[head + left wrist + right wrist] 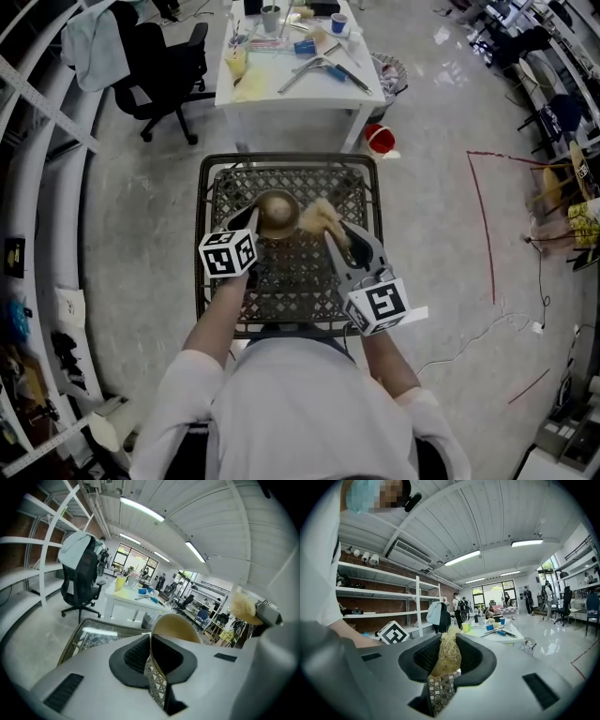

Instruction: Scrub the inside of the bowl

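A tan bowl (277, 214) hangs tilted over the wire mesh table (291, 281). My left gripper (255, 223) is shut on its rim. In the left gripper view the thin rim of the bowl (176, 627) stands pinched between the jaws of the left gripper (152, 656). My right gripper (334, 231) is shut on a straw-coloured fibrous scrubber (319, 217), which is held just right of the bowl. In the right gripper view the scrubber (449, 651) sticks up from between the closed jaws of the right gripper (445, 663). The scrubber (244, 606) also shows at the right of the left gripper view, apart from the bowl.
A white table (300, 89) with cups and tools stands beyond the mesh table. A black office chair (164, 66) is at the far left and a red tub (380, 139) sits on the floor. White shelving (37, 187) runs along the left.
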The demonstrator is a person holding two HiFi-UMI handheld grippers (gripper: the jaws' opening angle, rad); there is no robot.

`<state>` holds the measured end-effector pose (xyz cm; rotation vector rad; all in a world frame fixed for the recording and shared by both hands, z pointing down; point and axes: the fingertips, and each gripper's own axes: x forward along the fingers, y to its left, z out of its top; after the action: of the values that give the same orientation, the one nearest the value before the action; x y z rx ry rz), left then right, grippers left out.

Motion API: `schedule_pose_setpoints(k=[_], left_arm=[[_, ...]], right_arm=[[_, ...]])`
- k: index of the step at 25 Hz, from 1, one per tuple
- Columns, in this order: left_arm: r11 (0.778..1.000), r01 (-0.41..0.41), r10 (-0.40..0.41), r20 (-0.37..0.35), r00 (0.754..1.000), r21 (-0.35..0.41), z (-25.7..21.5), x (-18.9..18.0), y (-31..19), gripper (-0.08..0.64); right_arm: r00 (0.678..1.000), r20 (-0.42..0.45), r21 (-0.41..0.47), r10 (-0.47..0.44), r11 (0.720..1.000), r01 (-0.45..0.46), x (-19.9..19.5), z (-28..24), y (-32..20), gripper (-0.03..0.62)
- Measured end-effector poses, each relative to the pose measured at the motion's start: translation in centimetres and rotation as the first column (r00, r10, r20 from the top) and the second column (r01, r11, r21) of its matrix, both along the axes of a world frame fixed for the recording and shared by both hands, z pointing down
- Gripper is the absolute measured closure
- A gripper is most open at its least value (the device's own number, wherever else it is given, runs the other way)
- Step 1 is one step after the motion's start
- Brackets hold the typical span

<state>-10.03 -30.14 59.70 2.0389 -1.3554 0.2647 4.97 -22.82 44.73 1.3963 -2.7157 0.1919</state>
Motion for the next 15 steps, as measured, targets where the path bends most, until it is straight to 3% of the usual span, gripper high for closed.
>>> schedule_pose_setpoints(k=[7,15], left_arm=[[0.991,-0.008,0.003,0.043,0.999,0.132,-5.8,0.3,0.9,0.517],[0.981,-0.013,0.003,0.050,0.999,0.192,-9.0,0.7,2.8,0.517]], right_arm=[[1.000,0.012,0.033,-0.020,0.999,0.020,-0.5,-1.2,0.9,0.492],[0.999,0.000,0.064,-0.047,0.997,0.047,-1.2,-1.8,2.2,0.492]])
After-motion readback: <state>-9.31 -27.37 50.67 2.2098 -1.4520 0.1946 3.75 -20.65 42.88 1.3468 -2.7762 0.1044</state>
